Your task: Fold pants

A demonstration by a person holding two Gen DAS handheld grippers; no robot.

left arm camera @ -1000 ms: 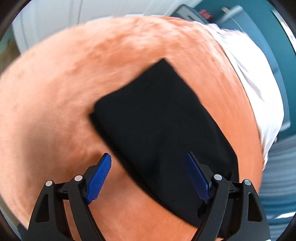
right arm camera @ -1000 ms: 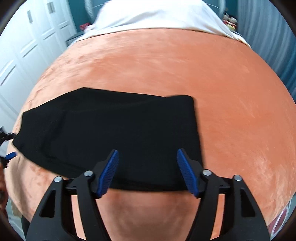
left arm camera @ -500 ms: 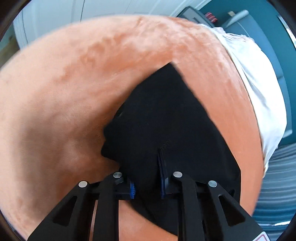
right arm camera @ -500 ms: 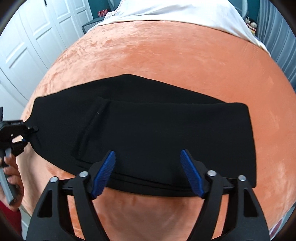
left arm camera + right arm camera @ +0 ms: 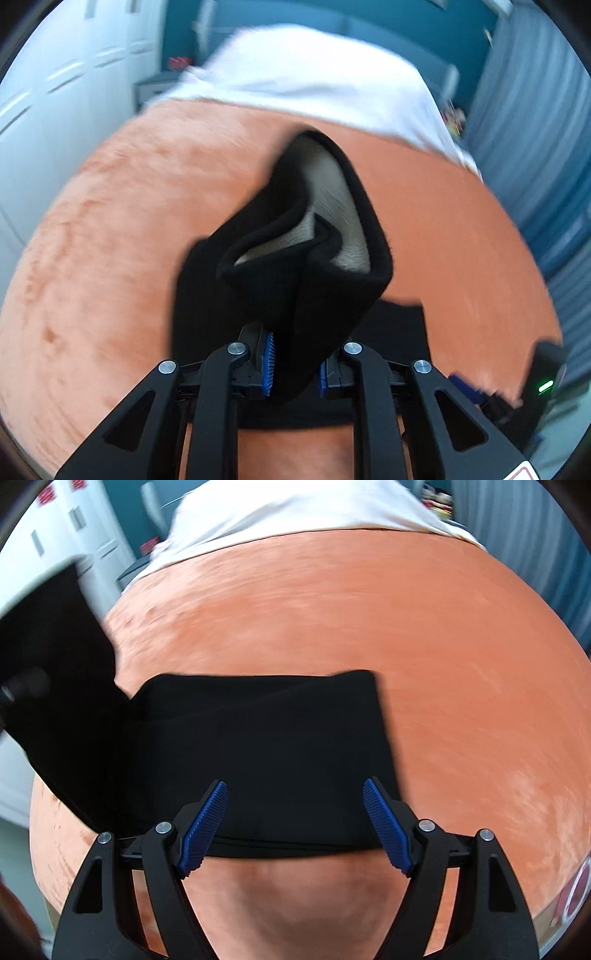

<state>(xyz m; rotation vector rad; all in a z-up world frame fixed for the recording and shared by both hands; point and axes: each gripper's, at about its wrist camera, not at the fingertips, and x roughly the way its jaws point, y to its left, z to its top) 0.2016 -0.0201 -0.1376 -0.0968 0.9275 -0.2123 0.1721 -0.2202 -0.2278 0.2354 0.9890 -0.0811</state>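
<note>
Ahead of the left wrist camera, the left hand-held gripper [image 5: 294,363] is clamped on a bunched end of the black pants [image 5: 306,280], lifted off the bed so the pale fleecy lining shows inside the folds. More black cloth lies flat beneath, on the orange blanket [image 5: 110,240]. Bare blanket spreads wide to the left and beyond the raised cloth, up to a white sheet [image 5: 314,70] at the far edge. At lower right the other hand-held gripper [image 5: 509,398] is just in view, blurred, with a green light on it. White closet doors [image 5: 55,92] stand at left, blue curtains [image 5: 535,110] at right.

From the right wrist camera, the right hand-held gripper [image 5: 295,823] hovers with its blue pads spread apart over the near edge of the pants [image 5: 266,746], which lie flat with a straight right edge. Their left end rises off the blanket [image 5: 406,627] toward the upper left. Bare blanket lies to the right and behind.
</note>
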